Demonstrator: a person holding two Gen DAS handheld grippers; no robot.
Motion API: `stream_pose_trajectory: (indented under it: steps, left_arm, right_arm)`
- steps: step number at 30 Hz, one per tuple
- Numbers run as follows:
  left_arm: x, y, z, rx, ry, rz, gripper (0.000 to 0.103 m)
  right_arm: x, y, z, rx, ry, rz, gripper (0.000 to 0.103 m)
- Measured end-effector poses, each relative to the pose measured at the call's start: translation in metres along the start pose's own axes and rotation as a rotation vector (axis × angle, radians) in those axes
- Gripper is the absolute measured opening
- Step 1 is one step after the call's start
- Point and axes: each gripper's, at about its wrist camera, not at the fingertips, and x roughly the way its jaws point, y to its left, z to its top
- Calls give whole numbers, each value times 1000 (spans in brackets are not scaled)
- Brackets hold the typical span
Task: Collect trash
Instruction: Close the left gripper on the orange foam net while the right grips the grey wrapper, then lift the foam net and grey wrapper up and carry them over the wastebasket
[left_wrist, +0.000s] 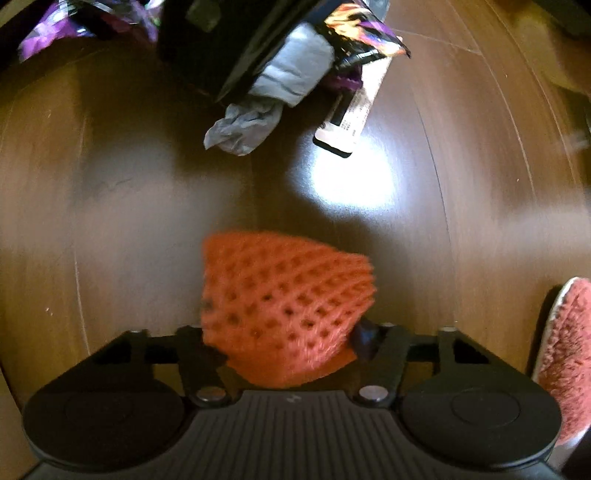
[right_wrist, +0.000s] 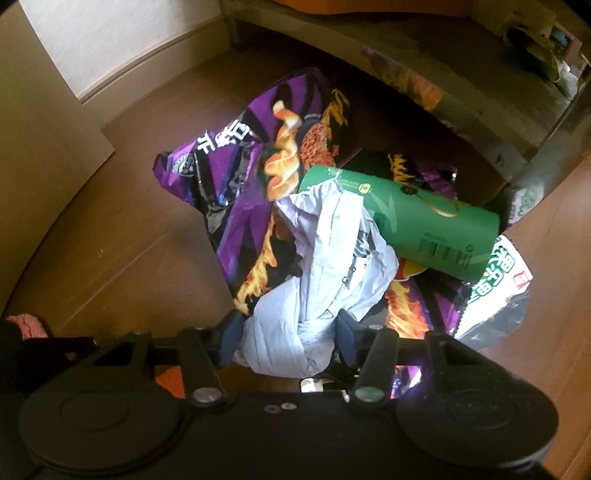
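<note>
My left tool (left_wrist: 286, 345) is clamped on the orange foam fruit net (left_wrist: 284, 306), low over the wooden floor (left_wrist: 110, 184); my right tool (right_wrist: 290, 338) pinches crumpled grey paper (right_wrist: 325, 266) atop the wrapper pile. The springy net could squirm free; lifting the paper may roll the green can (right_wrist: 410, 221) off.

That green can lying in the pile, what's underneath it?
The green can lies tilted on purple flame-print snack bags, with crumpled pale paper against its near end and a white-and-green wrapper below its far end. The floor directly beneath is covered.
</note>
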Motion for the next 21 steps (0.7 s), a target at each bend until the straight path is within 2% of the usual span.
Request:
stream_pose_trajectory:
  steps: [1,7,10,15,21]
  left_arm:
    - [-3,1,1,-11,8,1,34]
    - [-40,4,4,-23,8,10,24]
    - [-73,8,5,-43,-1,22,24]
    - [-154,21,13,-123,-33,21,24]
    - [-263,28,43,-180,-96,13,24]
  right_arm:
    - [-2,-2,1,9,-3,6,52]
    - [-45,-8,3,72,-11,25,50]
    - [-77,-9,6,96,-16,30,50]
    - [-141,-11,17,151,-29,31,50]
    - [-235,-13,47,185,-78,23,49]
